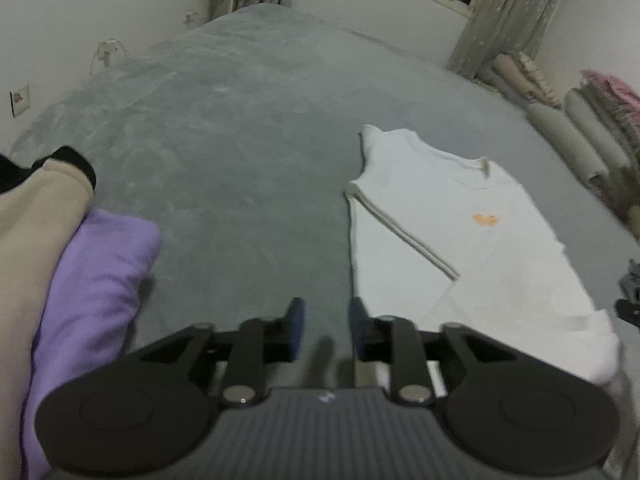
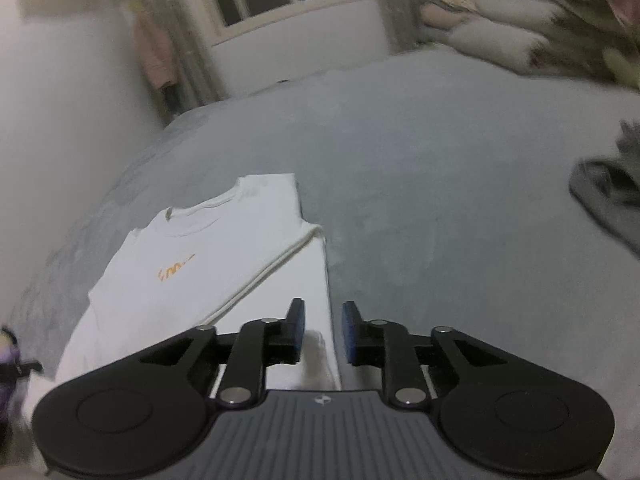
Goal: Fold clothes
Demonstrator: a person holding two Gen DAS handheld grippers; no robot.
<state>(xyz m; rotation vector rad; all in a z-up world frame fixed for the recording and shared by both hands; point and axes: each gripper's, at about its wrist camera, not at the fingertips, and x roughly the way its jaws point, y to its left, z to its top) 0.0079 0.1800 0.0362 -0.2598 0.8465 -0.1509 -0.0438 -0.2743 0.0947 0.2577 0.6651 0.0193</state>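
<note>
A white T-shirt (image 1: 460, 240) with a small orange print lies flat on the grey bedcover (image 1: 240, 140), collar away from me and both sleeves folded in over the body. My left gripper (image 1: 326, 320) hovers at the shirt's lower left edge, open, with nothing between its blue pads. In the right wrist view the same T-shirt (image 2: 208, 256) lies to the left. My right gripper (image 2: 323, 328) stands open over its lower right edge. The hem edge runs under the gap between the pads, and they do not press on it.
A folded purple cloth (image 1: 96, 300) and a beige garment with a black cuff (image 1: 36, 240) lie at the left. Rolled bedding (image 1: 580, 132) is stacked along the right wall. A crumpled grey garment (image 2: 608, 200) lies on the bed at the right. The window wall stands behind the bed.
</note>
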